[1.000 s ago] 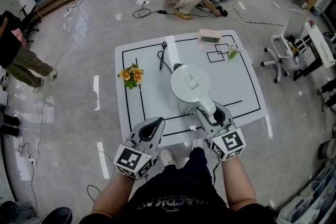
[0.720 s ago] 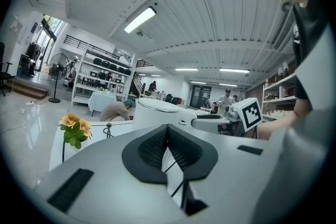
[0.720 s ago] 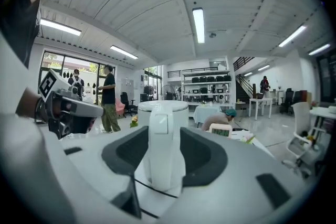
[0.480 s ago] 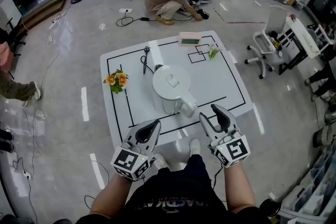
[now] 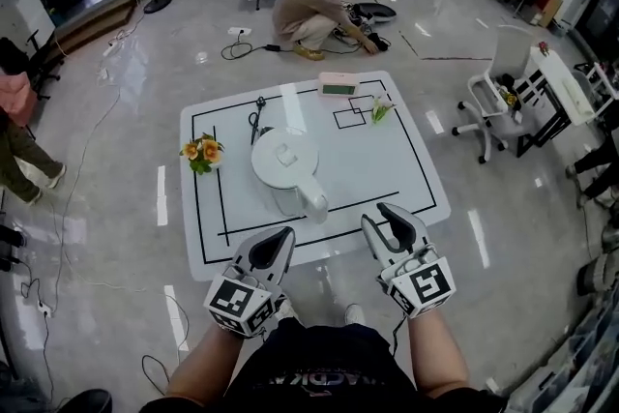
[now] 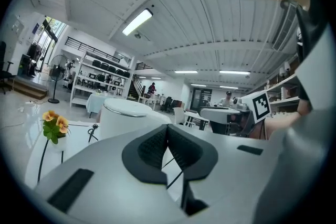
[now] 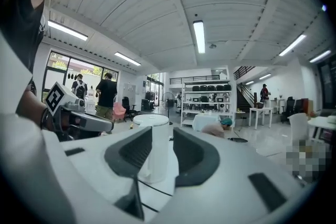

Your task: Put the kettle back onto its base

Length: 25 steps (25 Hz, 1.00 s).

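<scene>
Kettle stands on the table, its base hidden beneath it; a crooked seating could tip it. Well apart on the kettle's near side, left gripper is clamped closed, empty; right gripper jaws are closing on nothing.

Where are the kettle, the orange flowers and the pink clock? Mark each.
kettle (image 5: 283,156), head view, middle of its lid.
orange flowers (image 5: 200,150), head view, the blooms.
pink clock (image 5: 340,87), head view, its display face.
</scene>
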Each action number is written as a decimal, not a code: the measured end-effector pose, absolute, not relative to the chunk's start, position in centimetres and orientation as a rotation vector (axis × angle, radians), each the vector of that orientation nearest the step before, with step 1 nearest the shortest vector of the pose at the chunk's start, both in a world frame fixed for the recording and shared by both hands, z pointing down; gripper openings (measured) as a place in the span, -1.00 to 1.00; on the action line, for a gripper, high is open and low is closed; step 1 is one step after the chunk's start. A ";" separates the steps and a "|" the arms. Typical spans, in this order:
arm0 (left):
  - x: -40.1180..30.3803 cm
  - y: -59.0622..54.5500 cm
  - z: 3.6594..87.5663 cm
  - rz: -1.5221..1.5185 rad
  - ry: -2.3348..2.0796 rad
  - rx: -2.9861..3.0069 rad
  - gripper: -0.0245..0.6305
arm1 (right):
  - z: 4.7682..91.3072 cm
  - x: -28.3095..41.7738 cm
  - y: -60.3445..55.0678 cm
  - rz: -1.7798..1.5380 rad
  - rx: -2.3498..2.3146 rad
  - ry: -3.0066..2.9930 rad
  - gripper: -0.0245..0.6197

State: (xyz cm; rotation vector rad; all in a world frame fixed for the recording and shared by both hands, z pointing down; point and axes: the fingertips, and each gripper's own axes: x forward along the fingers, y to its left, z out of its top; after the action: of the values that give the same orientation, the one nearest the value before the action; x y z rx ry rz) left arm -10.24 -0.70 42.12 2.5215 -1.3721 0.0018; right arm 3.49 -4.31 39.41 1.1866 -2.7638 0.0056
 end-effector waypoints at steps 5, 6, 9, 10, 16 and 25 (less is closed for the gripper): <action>-5.5 0.9 42.4 0.023 -1.452 2.482 -0.91 | 39.4 6.7 -3.4 -0.018 1.103 -2.813 -0.92; -4.6 1.2 42.3 0.025 -1.471 2.475 -0.91 | 39.4 7.4 -3.2 -0.015 1.085 -2.827 -0.92; -2.6 2.3 42.1 0.020 -1.555 2.438 -0.91 | 39.4 9.0 -2.9 0.007 1.011 -2.871 -0.92; -2.0 2.7 41.9 0.013 -1.585 2.425 -0.91 | 39.5 9.5 -2.7 0.015 0.982 -2.883 -0.92; 0.7 5.2 42.0 -0.021 -1.750 2.327 -0.91 | 40.4 11.4 -1.2 0.011 0.789 -2.915 -0.92; 1.1 8.9 42.0 -0.013 -1.942 2.140 -0.91 | 40.8 11.6 0.8 0.062 0.621 -2.957 -0.92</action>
State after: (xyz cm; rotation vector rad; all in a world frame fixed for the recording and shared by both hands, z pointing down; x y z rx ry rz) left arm 1.13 8.88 41.96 2.1396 -1.9419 -0.0133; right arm 11.62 0.81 40.80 0.6207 -2.9566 0.0619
